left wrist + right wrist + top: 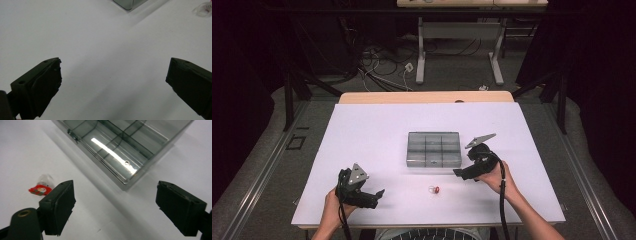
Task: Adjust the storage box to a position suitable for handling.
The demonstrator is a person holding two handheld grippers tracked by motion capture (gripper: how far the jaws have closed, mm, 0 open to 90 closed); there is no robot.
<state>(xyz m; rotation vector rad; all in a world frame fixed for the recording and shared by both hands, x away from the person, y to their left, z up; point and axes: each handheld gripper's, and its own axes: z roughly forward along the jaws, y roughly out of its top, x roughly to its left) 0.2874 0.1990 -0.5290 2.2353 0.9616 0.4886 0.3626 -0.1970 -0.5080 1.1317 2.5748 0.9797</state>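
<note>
Right gripper (115, 207) agape beside compartment box (125, 147)

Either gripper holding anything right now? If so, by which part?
Nothing is held. The left gripper and right gripper both stand open over bare table. The small red-and-clear item and the clear compartment box lie free.

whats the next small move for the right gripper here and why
Probably swing the right gripper toward the small red and clear piece and lower over it. Its jaws stand open with nothing between them, the piece lies loose on the white table in front of the clear compartment box, and it looks nearer this gripper than the left one.
</note>
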